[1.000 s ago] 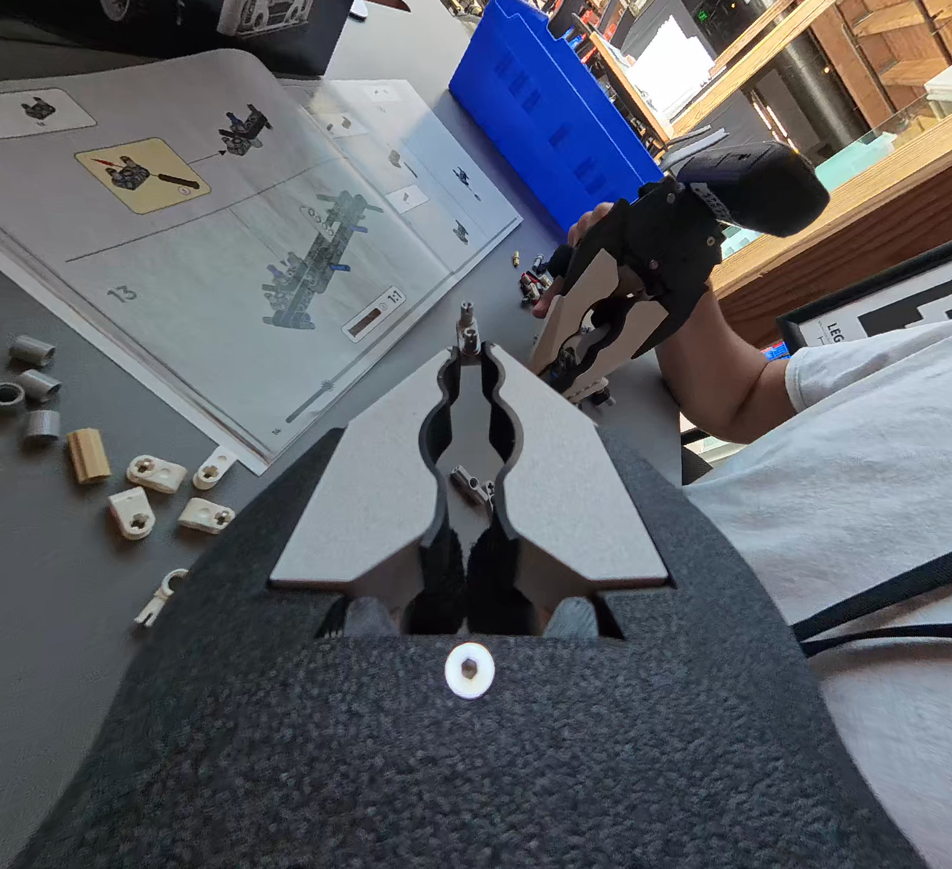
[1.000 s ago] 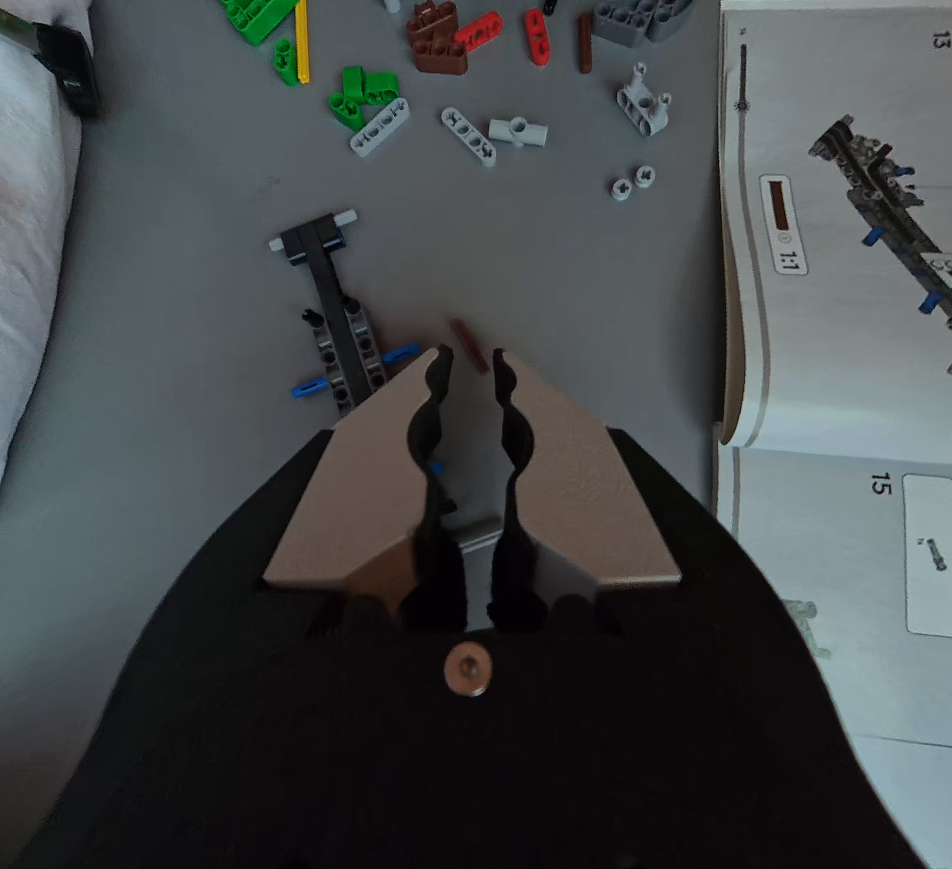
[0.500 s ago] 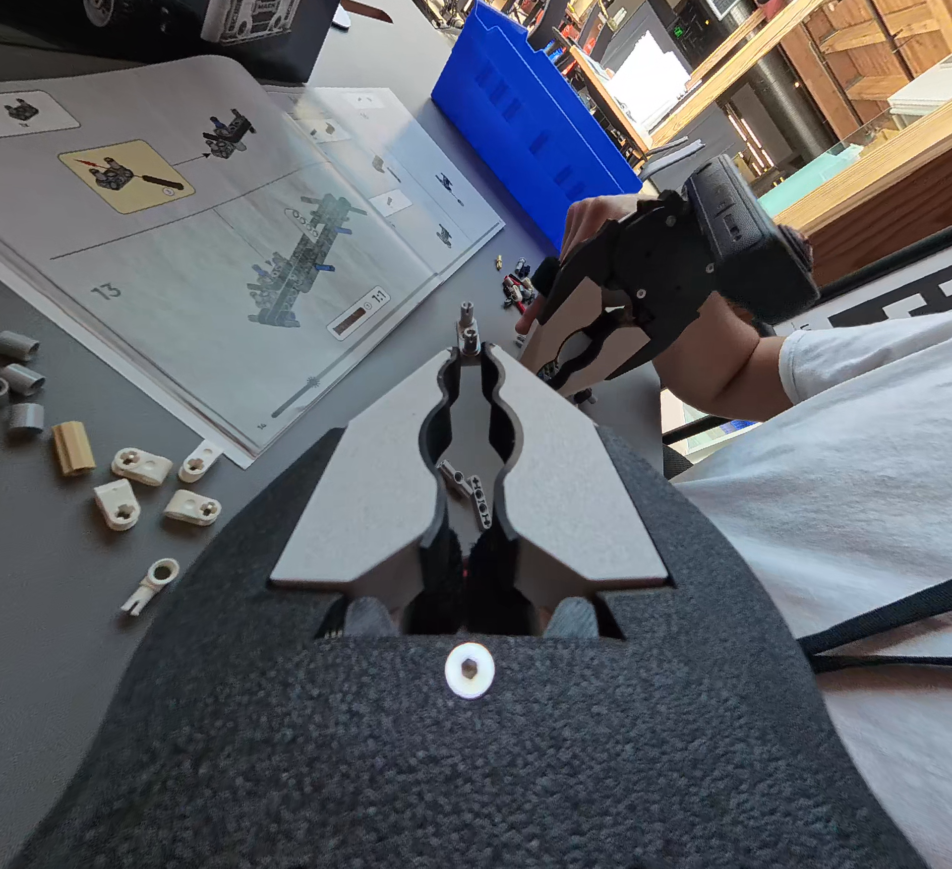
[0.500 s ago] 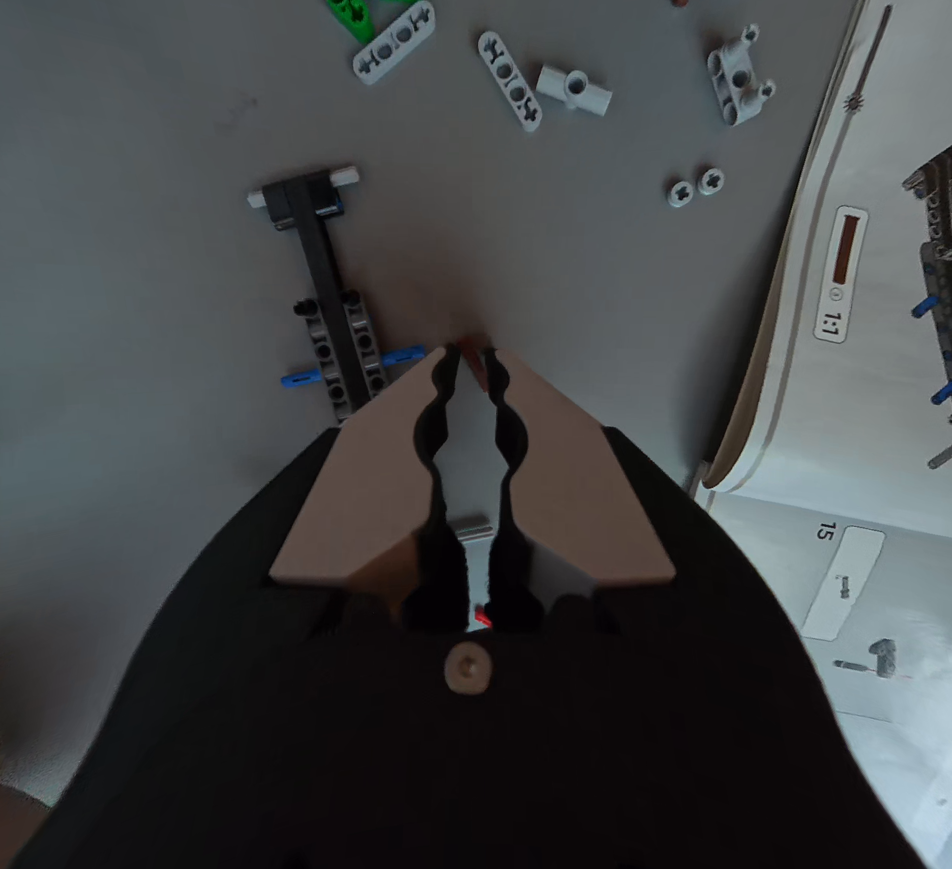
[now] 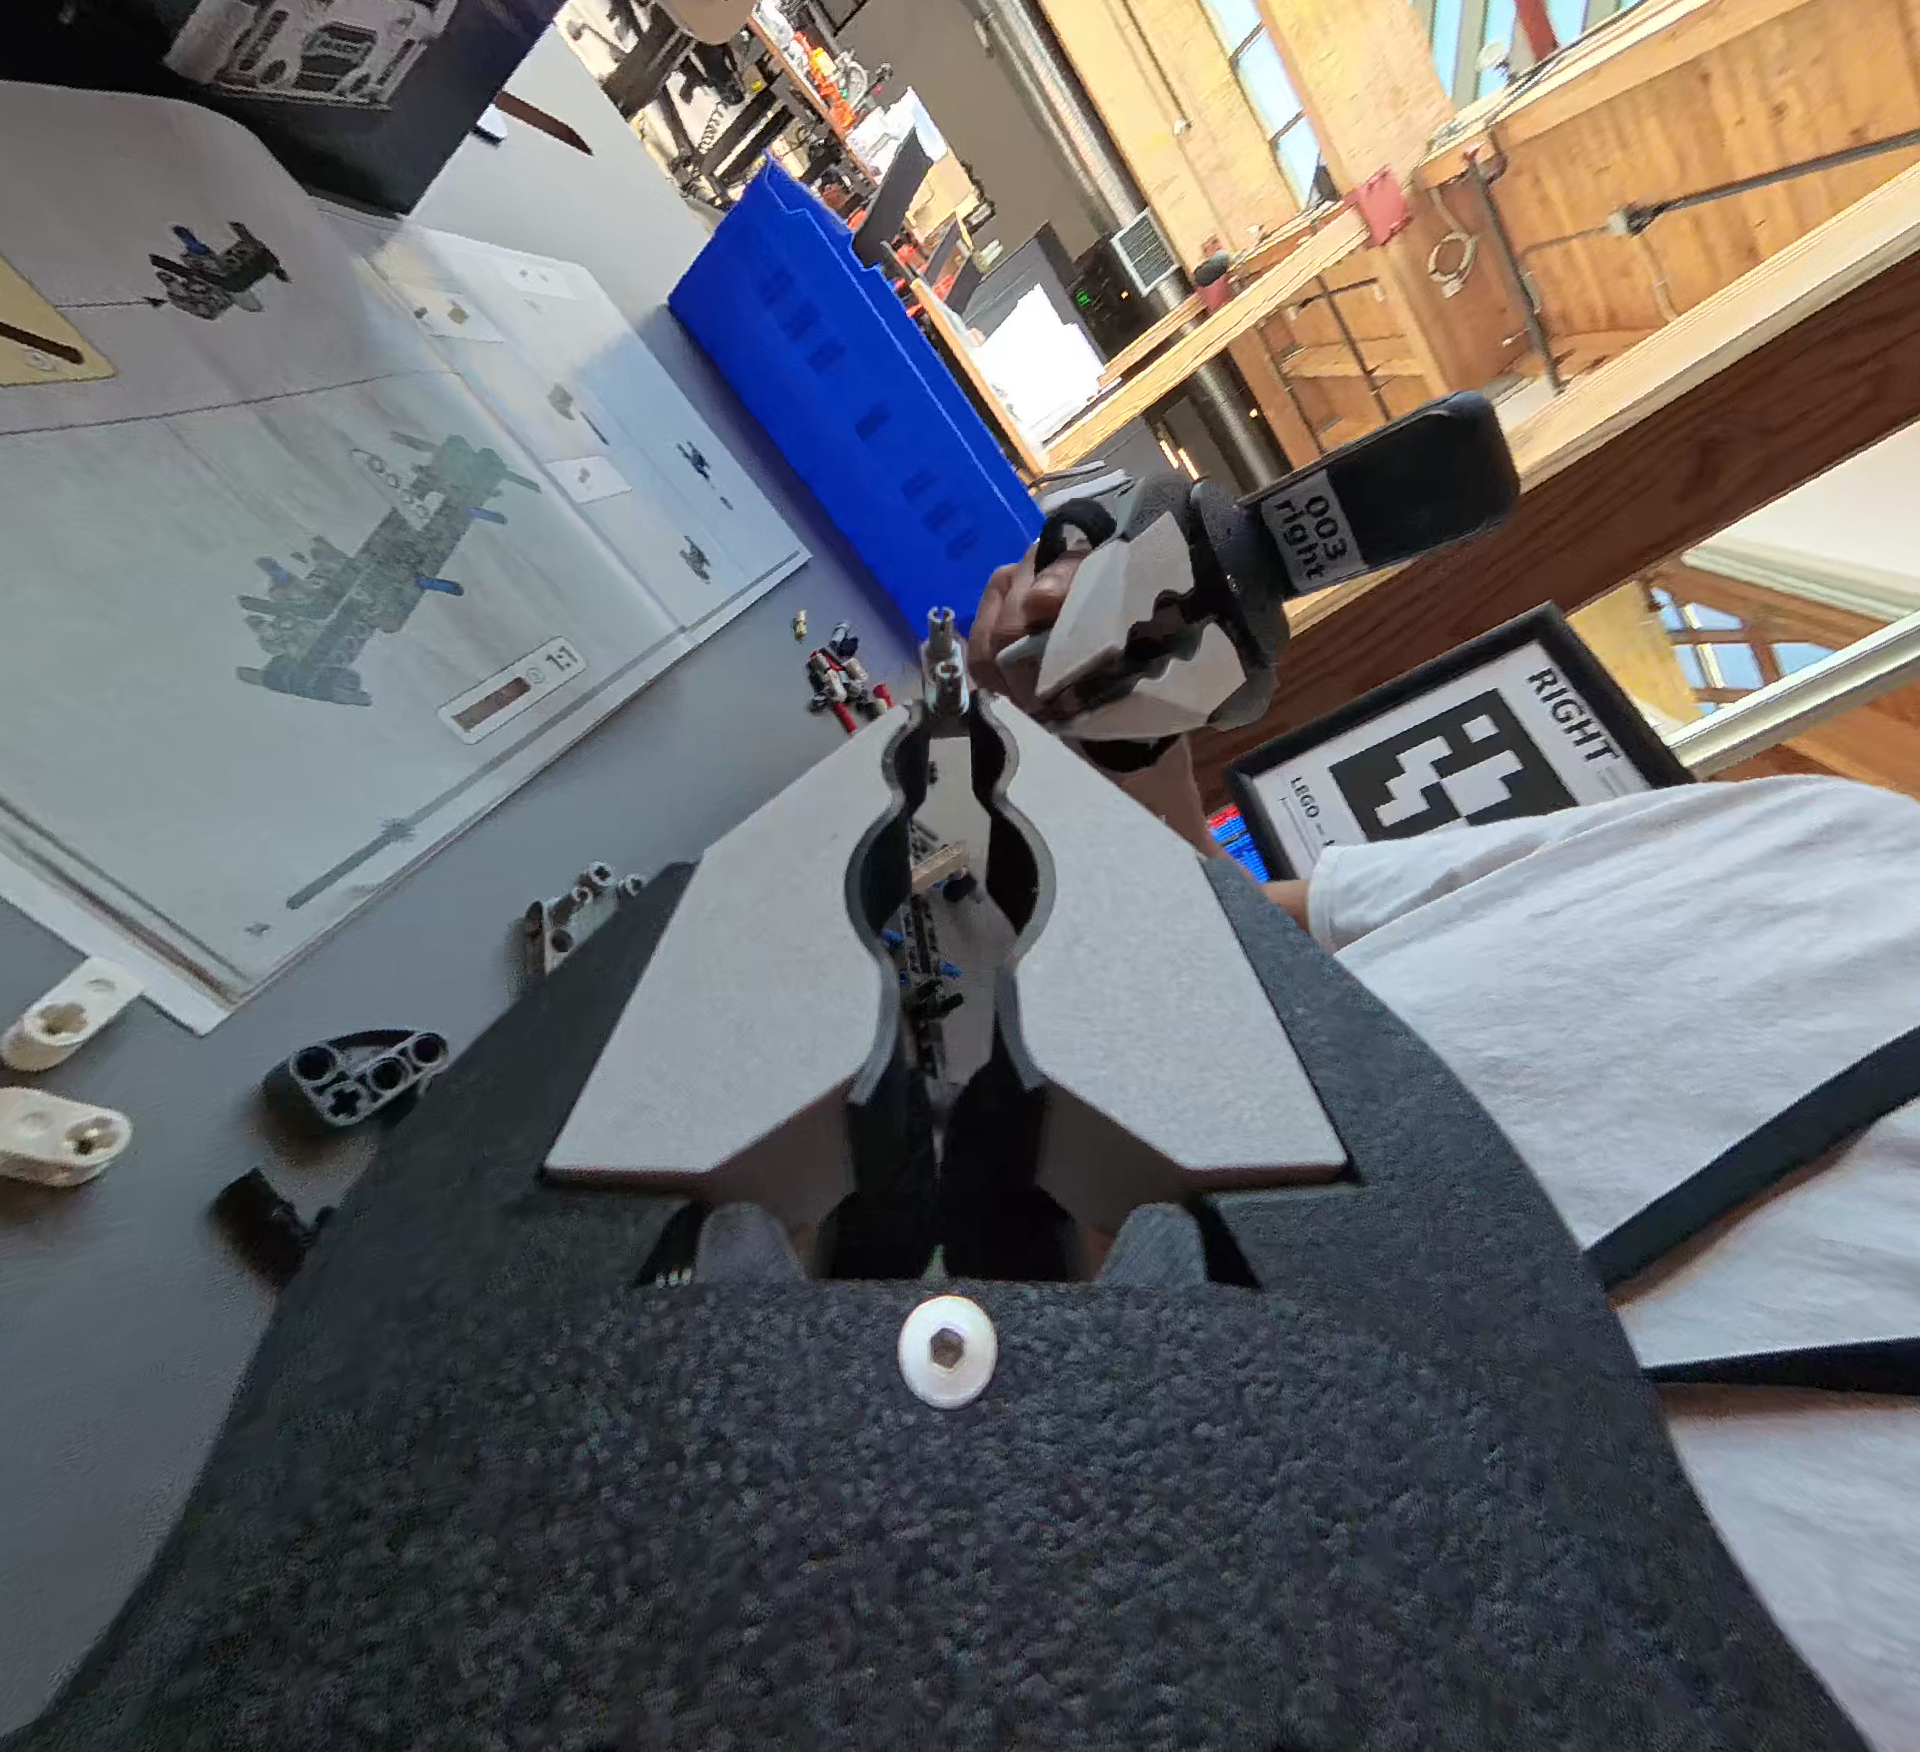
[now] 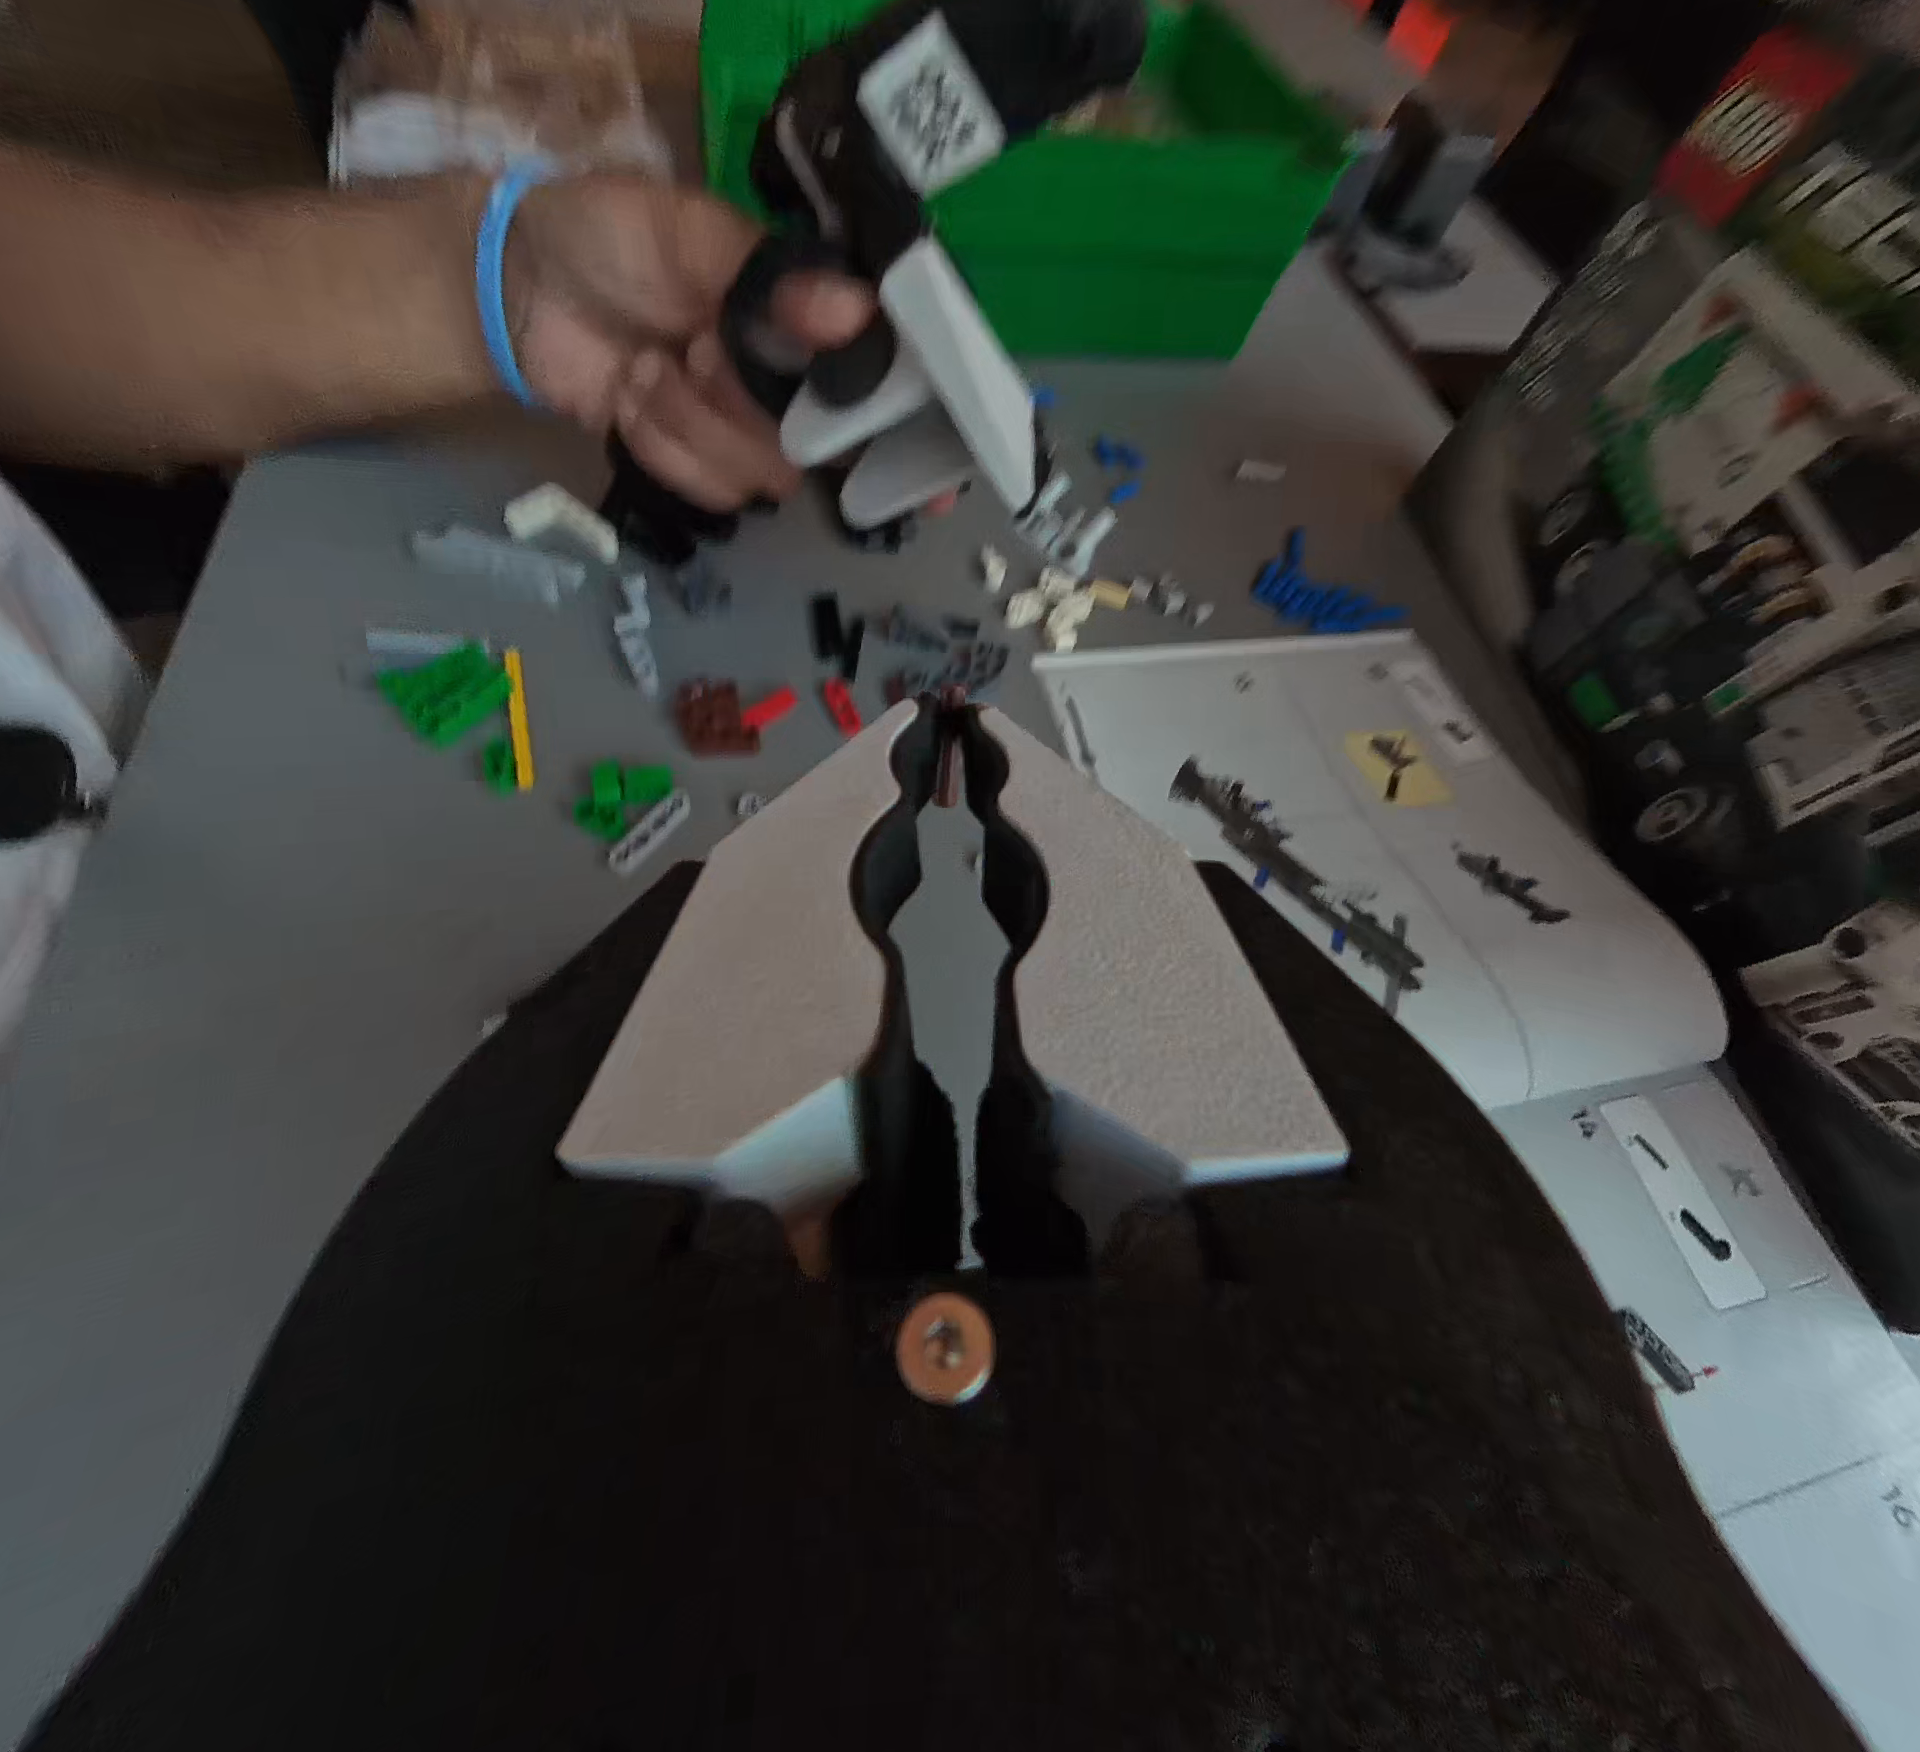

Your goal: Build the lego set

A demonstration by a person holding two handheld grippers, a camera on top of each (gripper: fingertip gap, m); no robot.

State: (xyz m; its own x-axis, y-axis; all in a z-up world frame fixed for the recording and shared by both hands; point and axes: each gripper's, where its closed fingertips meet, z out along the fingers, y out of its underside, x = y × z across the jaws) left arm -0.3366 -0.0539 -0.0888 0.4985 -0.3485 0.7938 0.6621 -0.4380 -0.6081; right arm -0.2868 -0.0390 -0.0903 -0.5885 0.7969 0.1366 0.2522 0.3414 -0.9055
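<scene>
My left gripper (image 5: 945,715) is shut on a small grey pin piece (image 5: 943,658) that sticks out past its fingertips. Through the gap below them, the black and grey assembly (image 5: 925,964) with blue pins lies on the table. My right gripper (image 6: 948,715) is shut on a short brown axle (image 6: 948,757), held off the table. In the left wrist view the right gripper (image 5: 1049,663) hangs just right of the grey piece. The blurred right wrist view shows the left gripper (image 6: 987,497) ahead, above the loose pieces.
The open instruction booklet (image 5: 312,507) lies left of the work area and also shows in the right wrist view (image 6: 1351,819). A blue bin (image 5: 852,414), a green bin (image 6: 1091,248) and the set's box (image 6: 1714,559) stand around it. Loose pieces (image 6: 468,694) are scattered.
My right gripper closed on the brown axle on the table and lifted it, tilting up toward the left gripper. My left gripper kept its grey piece and moved over the assembly.
</scene>
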